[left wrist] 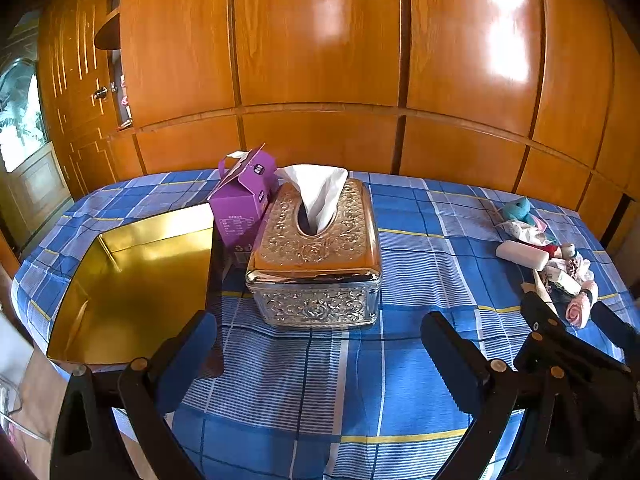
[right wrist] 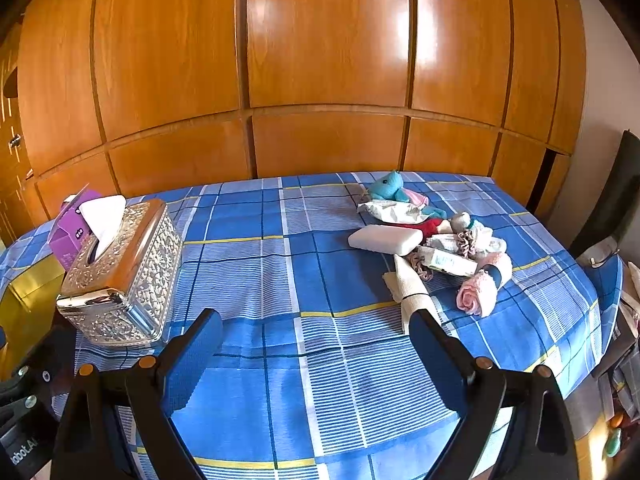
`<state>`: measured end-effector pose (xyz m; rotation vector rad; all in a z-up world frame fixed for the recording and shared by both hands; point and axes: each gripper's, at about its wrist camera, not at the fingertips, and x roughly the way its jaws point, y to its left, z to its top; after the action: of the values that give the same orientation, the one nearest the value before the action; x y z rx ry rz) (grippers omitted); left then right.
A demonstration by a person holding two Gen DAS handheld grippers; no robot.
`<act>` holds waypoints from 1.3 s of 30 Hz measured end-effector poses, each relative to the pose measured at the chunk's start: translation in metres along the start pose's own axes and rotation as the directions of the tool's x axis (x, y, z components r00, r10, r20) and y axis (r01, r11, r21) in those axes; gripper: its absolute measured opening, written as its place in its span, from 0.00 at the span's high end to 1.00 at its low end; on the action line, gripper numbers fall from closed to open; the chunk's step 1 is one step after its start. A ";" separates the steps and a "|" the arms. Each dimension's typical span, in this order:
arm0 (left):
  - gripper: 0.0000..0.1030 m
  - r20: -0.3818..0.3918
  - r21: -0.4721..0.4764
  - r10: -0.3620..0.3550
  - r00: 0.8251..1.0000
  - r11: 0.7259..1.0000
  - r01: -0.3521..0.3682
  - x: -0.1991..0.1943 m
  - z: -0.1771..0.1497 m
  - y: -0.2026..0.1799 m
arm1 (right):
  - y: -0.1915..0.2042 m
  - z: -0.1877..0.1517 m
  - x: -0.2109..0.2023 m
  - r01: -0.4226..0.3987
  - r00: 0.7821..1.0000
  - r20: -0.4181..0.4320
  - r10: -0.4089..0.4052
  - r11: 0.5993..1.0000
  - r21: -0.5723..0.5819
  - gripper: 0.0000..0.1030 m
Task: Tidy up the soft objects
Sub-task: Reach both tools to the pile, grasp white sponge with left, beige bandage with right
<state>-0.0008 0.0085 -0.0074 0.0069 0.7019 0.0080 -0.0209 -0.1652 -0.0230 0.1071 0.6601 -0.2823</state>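
Observation:
A pile of soft things lies at the right of the blue checked table: a teal plush toy [right wrist: 387, 186], a white oblong pack [right wrist: 385, 239], a pink rolled towel [right wrist: 482, 288], a cream rolled cloth [right wrist: 412, 292] and small wipe packets [right wrist: 452, 261]. The pile also shows in the left wrist view [left wrist: 548, 256]. My right gripper [right wrist: 316, 328] is open and empty, just in front of and left of the pile. My left gripper [left wrist: 318, 330] is open and empty, facing the tissue box. A gold open tray [left wrist: 132, 280] lies at the left.
An ornate silver tissue box [left wrist: 316, 256] with a tissue sticking up stands mid-table, also in the right wrist view [right wrist: 120, 276]. A purple carton [left wrist: 244, 204] stands behind it. Wooden wardrobe panels [right wrist: 320, 60] back the table. A dark chair [right wrist: 616, 196] stands at the right.

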 end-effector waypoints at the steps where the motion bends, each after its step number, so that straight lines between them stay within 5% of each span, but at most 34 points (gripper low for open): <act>1: 0.00 -0.001 0.002 0.001 1.000 1.000 -0.001 0.000 0.000 -0.001 | -0.001 0.001 0.001 -0.002 1.000 -0.003 0.002 1.000 0.003 0.06; 9: 0.00 -0.013 0.038 -0.081 0.997 0.996 0.082 0.001 0.008 -0.016 | -0.014 0.005 0.007 -0.016 1.000 -0.010 0.016 1.000 0.011 0.06; 13: 0.00 -0.036 0.094 -0.219 0.975 0.971 0.222 0.003 0.016 -0.036 | -0.046 0.009 0.015 -0.010 0.999 -0.034 0.012 0.998 0.056 0.06; 18: 0.00 -0.084 0.180 -0.422 0.903 0.884 0.430 0.013 0.032 -0.077 | -0.100 0.006 0.023 0.042 0.996 -0.081 -0.032 0.992 0.119 0.06; 23: 0.00 -0.185 0.213 -0.554 0.812 0.784 0.583 0.038 0.046 -0.134 | -0.162 -0.001 0.024 0.125 0.988 -0.117 -0.103 0.972 0.200 0.06; 28: 0.00 -0.325 0.267 -0.545 0.773 0.732 0.627 0.074 0.042 -0.203 | -0.205 -0.012 0.027 0.181 0.977 -0.156 -0.143 0.947 0.266 0.06; 30: 0.00 -0.342 0.309 -0.513 0.787 0.730 0.610 0.085 0.037 -0.225 | -0.215 -0.016 0.029 0.191 0.974 -0.170 -0.147 0.941 0.281 0.06; 32: 0.00 -0.376 0.301 -0.500 0.780 0.730 0.613 0.098 0.038 -0.242 | -0.224 -0.020 0.032 0.192 0.972 -0.187 -0.140 0.936 0.296 0.06; 34: 0.00 -0.414 0.244 -0.504 0.758 0.741 0.626 0.116 0.043 -0.254 | -0.229 -0.023 0.035 0.190 0.972 -0.195 -0.135 0.936 0.296 0.06; 37: 0.00 -0.484 0.120 -0.478 0.733 0.793 0.597 0.156 0.053 -0.260 | -0.232 -0.025 0.039 0.185 0.971 -0.200 -0.130 0.938 0.291 0.06; 39: 0.03 -0.533 0.000 -0.497 0.685 0.810 0.587 0.182 0.061 -0.262 | -0.234 -0.027 0.042 0.184 0.971 -0.200 -0.129 0.940 0.288 0.06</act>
<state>0.1792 -0.2521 -0.0806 -0.0427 1.2221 -0.6580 -0.0736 -0.3934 -0.0717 0.3812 0.8012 -0.5341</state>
